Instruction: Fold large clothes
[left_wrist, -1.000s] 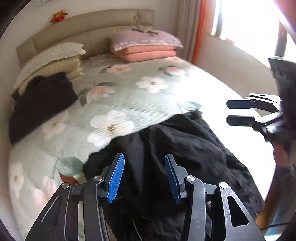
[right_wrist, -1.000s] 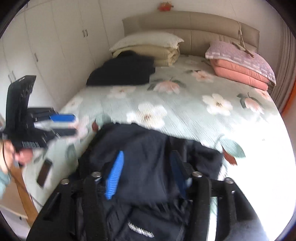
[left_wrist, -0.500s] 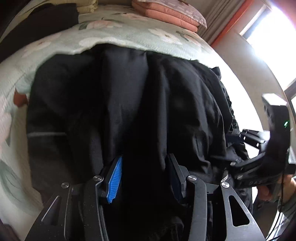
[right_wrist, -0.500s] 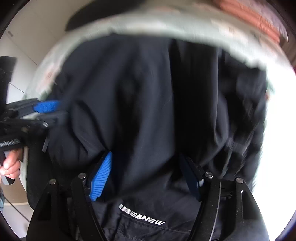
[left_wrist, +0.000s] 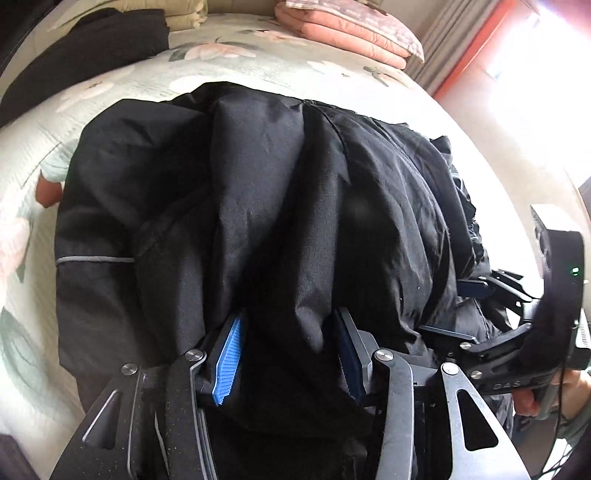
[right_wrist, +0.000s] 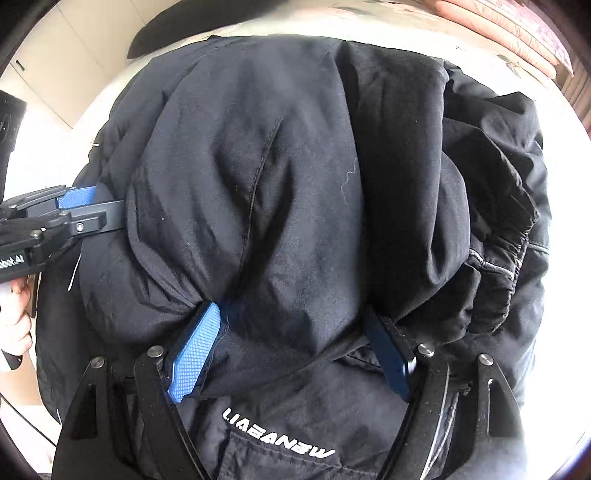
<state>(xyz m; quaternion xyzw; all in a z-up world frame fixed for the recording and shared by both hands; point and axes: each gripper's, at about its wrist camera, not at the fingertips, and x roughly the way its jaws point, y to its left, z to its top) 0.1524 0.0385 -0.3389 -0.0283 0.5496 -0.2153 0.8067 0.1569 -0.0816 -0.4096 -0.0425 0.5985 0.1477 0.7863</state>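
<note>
One black jacket (left_wrist: 280, 206), large and padded, lay bunched on the bed (left_wrist: 258, 62), filling most of both wrist views. Fabric matte black with stitched seams; one thin grey piping line (left_wrist: 96, 259) ran across its panel at the side away from the window. White lettering (right_wrist: 277, 437) showed on the part nearest the right wrist camera, seen upside down. A gathered elastic cuff (right_wrist: 506, 280) lay at the jacket's window-side edge.

Two grippers, each with blue ribbed pads. The left gripper (left_wrist: 288, 354) had a thick fold of the jacket bulging between its pads at a middling spread; the pads appeared to press the cloth. The right gripper (right_wrist: 291, 350) straddled a rounded roll of the jacket, its jaws opening, the fabric between them but the pad on the far side standing clear of it. Each gripper also showed at the jacket's side edge in the other's view.

Two hands, partly seen, one behind each gripper.

Beyond the jacket, toward the headboard end: one pile of pink pillows (left_wrist: 347, 26); one dark folded garment (left_wrist: 85, 48); one cream stack of bedding (left_wrist: 166, 11). One floral bedspread covered the bed.
</note>
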